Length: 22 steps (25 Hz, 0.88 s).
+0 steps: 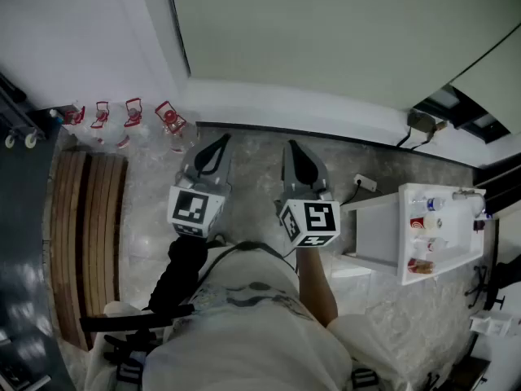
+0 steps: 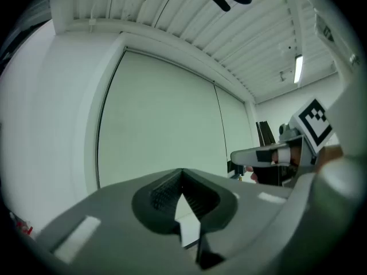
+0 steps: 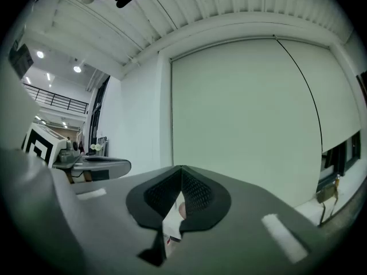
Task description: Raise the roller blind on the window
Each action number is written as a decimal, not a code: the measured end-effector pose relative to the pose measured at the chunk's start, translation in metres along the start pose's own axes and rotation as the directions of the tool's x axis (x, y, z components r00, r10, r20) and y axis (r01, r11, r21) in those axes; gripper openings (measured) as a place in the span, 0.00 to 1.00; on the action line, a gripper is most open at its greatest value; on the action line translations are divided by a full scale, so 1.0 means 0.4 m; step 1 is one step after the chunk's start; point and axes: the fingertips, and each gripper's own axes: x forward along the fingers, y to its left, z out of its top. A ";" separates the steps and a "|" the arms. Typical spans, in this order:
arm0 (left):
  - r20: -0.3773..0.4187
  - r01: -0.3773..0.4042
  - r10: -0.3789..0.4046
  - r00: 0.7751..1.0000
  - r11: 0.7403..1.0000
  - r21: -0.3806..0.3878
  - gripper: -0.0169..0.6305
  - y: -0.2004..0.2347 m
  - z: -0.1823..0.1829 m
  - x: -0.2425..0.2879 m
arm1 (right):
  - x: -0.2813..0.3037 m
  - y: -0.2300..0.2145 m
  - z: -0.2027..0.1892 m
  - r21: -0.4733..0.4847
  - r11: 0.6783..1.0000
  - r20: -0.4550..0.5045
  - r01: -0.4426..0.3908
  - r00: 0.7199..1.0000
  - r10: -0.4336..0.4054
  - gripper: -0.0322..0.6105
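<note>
The pale roller blind (image 1: 326, 23) hangs down over the window ahead of us, reaching the white sill (image 1: 309, 106); below it spreads the marbled floor (image 1: 146, 202); a slatted wooden bench (image 1: 85, 235) stands at our left, and a white shelf unit (image 1: 423, 235) carrying bottles stands at our right; we hold the left tool (image 1: 221, 141) and the right tool (image 1: 291, 147) level and side by side, both aimed at the blind and apart from it, each with its jaws closed on nothing; red-capped jars (image 1: 130, 116) line the wall foot left of the tools; a white plug (image 1: 365, 183) lies near the shelf unit.
</note>
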 end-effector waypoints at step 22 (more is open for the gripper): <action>0.006 0.008 -0.007 1.000 0.999 -0.045 0.02 0.146 0.003 -0.019 | 0.052 0.006 0.058 -0.015 0.999 0.053 0.045 0.998 -0.044 0.05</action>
